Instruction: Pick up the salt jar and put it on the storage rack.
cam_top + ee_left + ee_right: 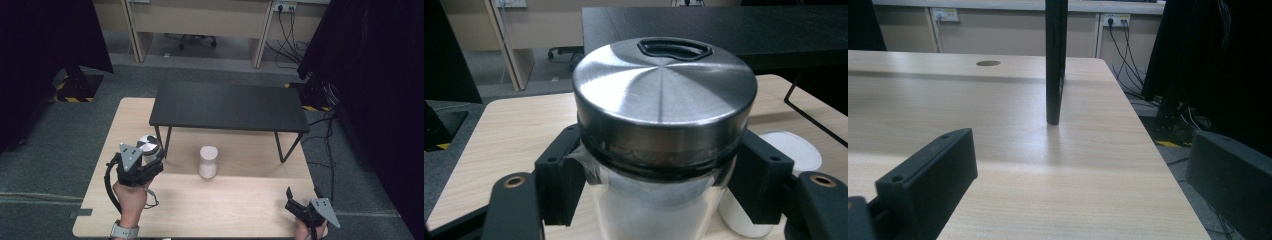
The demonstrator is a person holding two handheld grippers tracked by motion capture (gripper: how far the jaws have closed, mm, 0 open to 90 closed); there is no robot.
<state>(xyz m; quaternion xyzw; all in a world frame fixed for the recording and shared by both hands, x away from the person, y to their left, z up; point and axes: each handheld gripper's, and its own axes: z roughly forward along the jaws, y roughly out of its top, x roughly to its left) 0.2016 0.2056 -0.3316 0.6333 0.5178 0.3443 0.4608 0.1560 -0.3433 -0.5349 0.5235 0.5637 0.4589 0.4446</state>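
Light wooden table (240,200) on grey carpet, dark curtains at both sides, beige desks and a wall socket at 12 o'clock. Low black rectangular shelf with thin metal legs (227,106) stands on the far half of the table.

At 8 o'clock in the high view, left gripper (145,159) held in the person's left hand (131,196), watch on the wrist. Its jaws are clenched on a clear glass jar with a brushed steel lid (664,95); the left gripper view has the black pads pressed against both sides of the jar just under the lid, a black oval handle on top of the lid. Jar sits just at 9 o'clock of the shelf's front left leg.

White cylindrical container (208,161) stands upright near table centre, at 3 o'clock of the jar, apart from it, in front of the shelf's front edge. In the left gripper view it peeks past the right jaw.

At 5 o'clock, right gripper (295,201) low over the table's near right corner, jaws spread wide, holding nothing. Right gripper view: bare tabletop between the jaws, one black shelf leg (1055,60) ahead at 12 o'clock.
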